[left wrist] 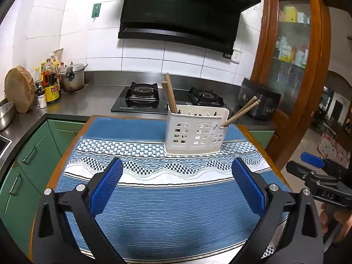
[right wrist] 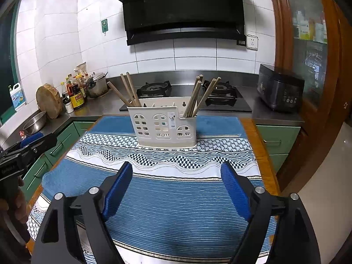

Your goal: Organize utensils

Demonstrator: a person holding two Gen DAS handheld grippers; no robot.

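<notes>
Kitchen tiles and a black range hood [right wrist: 184,11] back my counter [left wrist: 250,132], spread with a blue patterned mat [left wrist: 167,206]. At its far edge stands the white utensil caddy [right wrist: 162,127] with arched cut-outs, wooden chopsticks [right wrist: 129,90] leaning in both end compartments; its sticker is unreadable. Nearer than the caddy, bare mat lies under my left tongs [left wrist: 177,171] and right tongs [right wrist: 176,176], both released, nothing between them.

The left tongs [left wrist: 177,167] and right tongs [right wrist: 177,171] are built of black angular arms, faced with textured blue pads and fastened with 2 silver round screws per arm.
</notes>
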